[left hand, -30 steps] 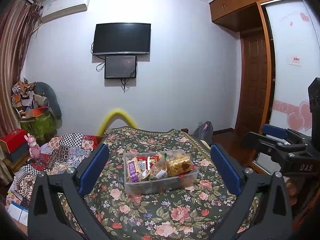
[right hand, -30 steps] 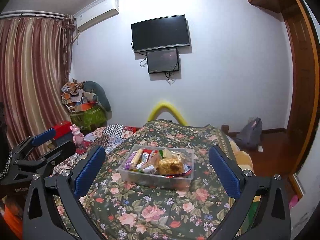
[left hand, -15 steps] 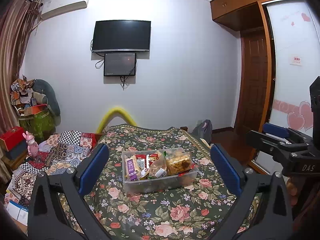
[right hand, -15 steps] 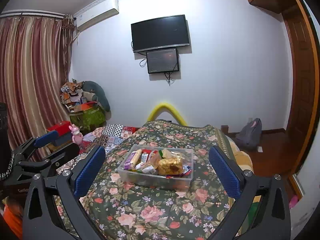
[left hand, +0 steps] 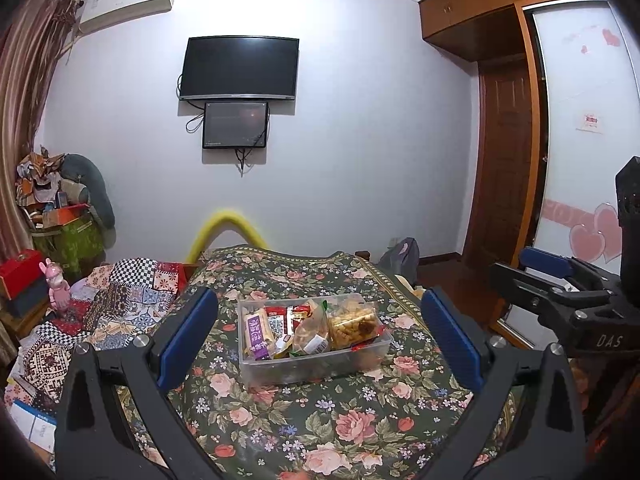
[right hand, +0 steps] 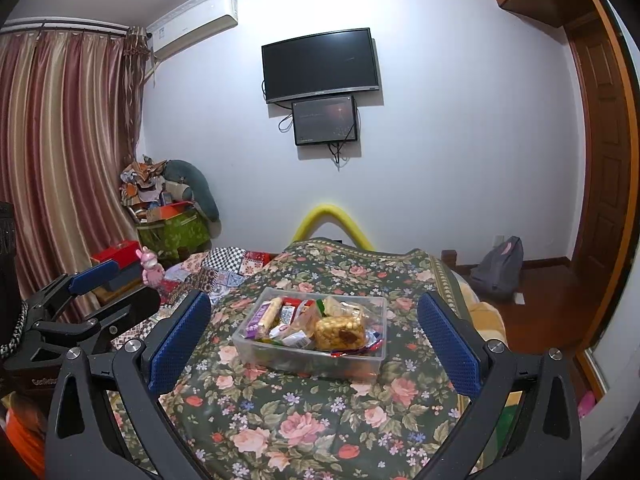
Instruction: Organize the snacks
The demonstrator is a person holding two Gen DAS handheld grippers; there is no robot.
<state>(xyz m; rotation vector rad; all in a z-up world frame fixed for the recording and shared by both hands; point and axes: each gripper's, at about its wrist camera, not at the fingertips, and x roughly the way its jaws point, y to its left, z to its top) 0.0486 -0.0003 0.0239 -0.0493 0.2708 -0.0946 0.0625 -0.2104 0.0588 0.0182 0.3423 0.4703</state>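
A clear plastic bin [left hand: 316, 364] full of snack packets stands on the floral cloth [left hand: 320, 428]. It holds a purple-wrapped bar [left hand: 258, 332], red packets and a bag of yellow puffs [left hand: 352, 322]. My left gripper [left hand: 318, 340] is open and empty, held back from the bin with its jaws wide on either side of it. In the right wrist view the same bin [right hand: 312, 354] lies ahead of my right gripper [right hand: 314, 340], which is open and empty. Each gripper also shows at the edge of the other's view: the right gripper [left hand: 560, 280] and the left gripper [right hand: 92, 292].
A patchwork quilt [left hand: 120, 300] lies left of the floral cloth. A red box [left hand: 18, 276] and a pink toy [left hand: 60, 292] stand at far left. A yellow tube [left hand: 228, 228] arches behind. A grey backpack [right hand: 500, 264] sits on the floor by the wooden door [left hand: 504, 160].
Both grippers have shifted only slightly; the left view has tilted down a little. The bin and snacks have not moved. Both grippers stay open.
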